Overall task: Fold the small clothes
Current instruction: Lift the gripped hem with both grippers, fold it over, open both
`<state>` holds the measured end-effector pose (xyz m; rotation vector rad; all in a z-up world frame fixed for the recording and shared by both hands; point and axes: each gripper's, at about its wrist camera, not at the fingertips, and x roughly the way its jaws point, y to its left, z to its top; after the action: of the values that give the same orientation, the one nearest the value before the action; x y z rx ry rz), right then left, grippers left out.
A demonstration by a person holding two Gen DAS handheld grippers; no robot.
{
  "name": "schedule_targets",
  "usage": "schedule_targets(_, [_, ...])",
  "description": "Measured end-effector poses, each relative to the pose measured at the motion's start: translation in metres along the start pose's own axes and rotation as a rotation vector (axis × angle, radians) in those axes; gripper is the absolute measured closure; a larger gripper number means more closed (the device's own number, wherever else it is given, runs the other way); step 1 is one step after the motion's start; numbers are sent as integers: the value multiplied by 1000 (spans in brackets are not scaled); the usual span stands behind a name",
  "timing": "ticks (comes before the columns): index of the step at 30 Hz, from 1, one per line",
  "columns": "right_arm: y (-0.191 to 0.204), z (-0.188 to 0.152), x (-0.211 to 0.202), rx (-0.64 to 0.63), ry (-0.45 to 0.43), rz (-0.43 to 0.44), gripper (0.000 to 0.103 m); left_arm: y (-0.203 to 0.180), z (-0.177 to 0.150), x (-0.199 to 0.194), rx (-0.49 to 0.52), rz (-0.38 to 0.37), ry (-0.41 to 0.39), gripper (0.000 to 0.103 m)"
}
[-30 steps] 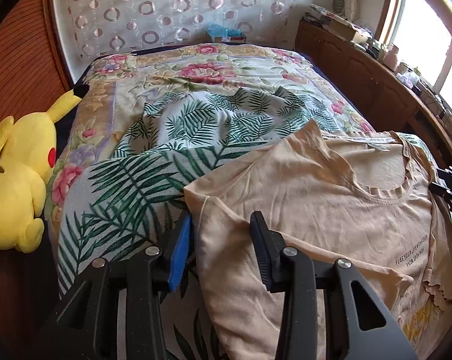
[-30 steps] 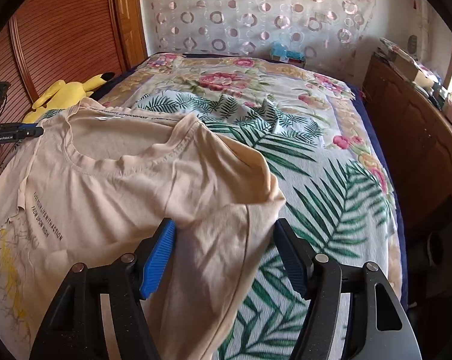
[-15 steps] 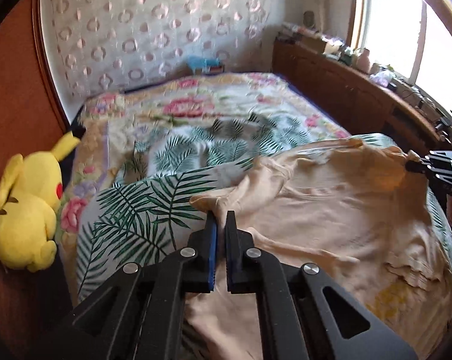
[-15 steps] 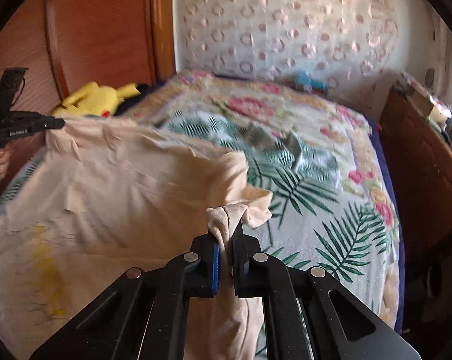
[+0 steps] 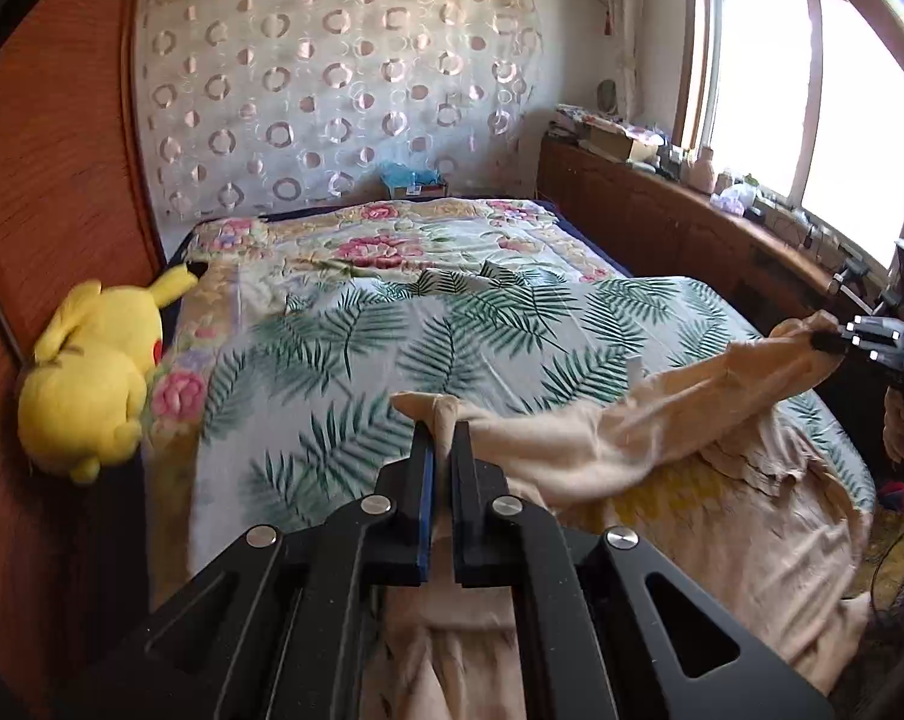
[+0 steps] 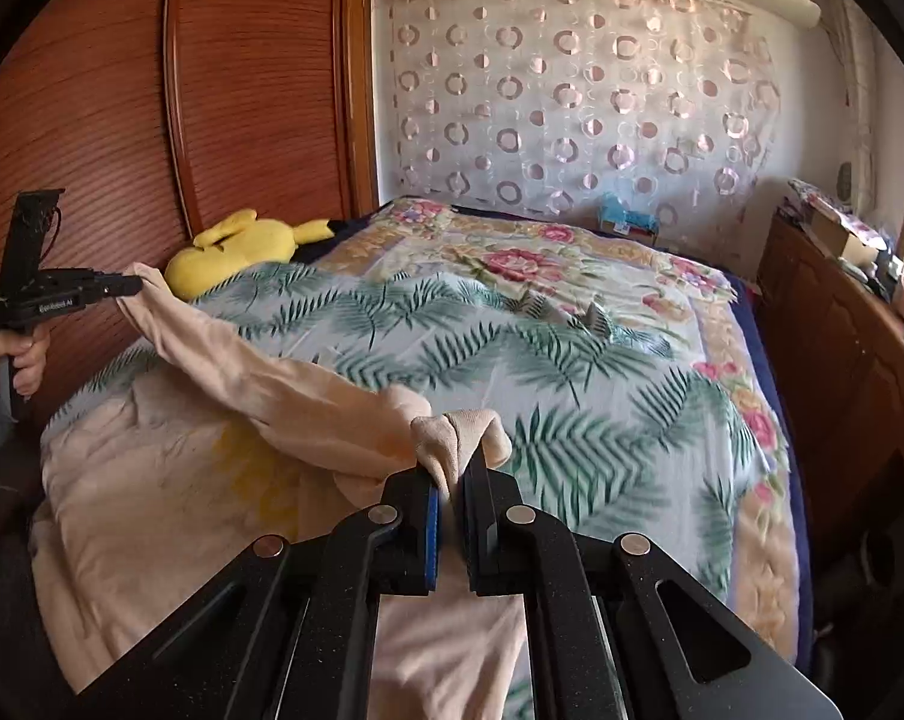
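A beige T-shirt (image 5: 661,438) hangs stretched between both grippers over the near end of the bed, its lower part still draped on the cover. My left gripper (image 5: 443,432) is shut on one shoulder corner, fabric bunched between the pads. My right gripper (image 6: 454,468) is shut on the other shoulder corner of the beige T-shirt (image 6: 200,480). In the left wrist view the right gripper (image 5: 823,341) shows at the far right, pinching cloth. In the right wrist view the left gripper (image 6: 134,285) shows at the far left, held by a hand (image 6: 23,354).
The bed (image 5: 344,324) wears a fern and flower cover. A yellow plush toy (image 5: 92,378) lies at its left edge against a wooden wardrobe (image 6: 152,120). A cluttered wooden ledge (image 5: 661,204) runs along the right under the window. A blue box (image 5: 413,180) sits at the bed's far end.
Both grippers went from open around the shirt's shoulders to shut on them, then rose and drew back, lifting the upper shirt off the bed and stretching it between them.
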<state>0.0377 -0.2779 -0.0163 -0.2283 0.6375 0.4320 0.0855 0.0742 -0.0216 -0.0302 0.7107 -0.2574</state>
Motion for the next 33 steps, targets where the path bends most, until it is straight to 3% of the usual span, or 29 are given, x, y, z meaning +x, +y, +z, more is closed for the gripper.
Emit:
schedule_targets(9, [9,-12,-32,20,17,5,97,1,-29,-38,-8,4,-41,98])
schedule_targets(16, [14,-17,-33,5,107,13,97,14,-51,-47,-42,6,-11,98])
schedule_targets(22, [16,-17,-47,22,118,28,97,17,-68,-67,-64,1,-12,98])
schedule_targets(29, [20,-32,-28,10,201,45,97,17,-82,-45,-73,13,62,97])
schedule_targets(31, [21,-33,-19,15,213,41,97,19,-86,-38,-90,13,86,93])
schedule_targets(33, [20,-34,-14,31,215,49,97,18,-87,-36,-81,25,91,81])
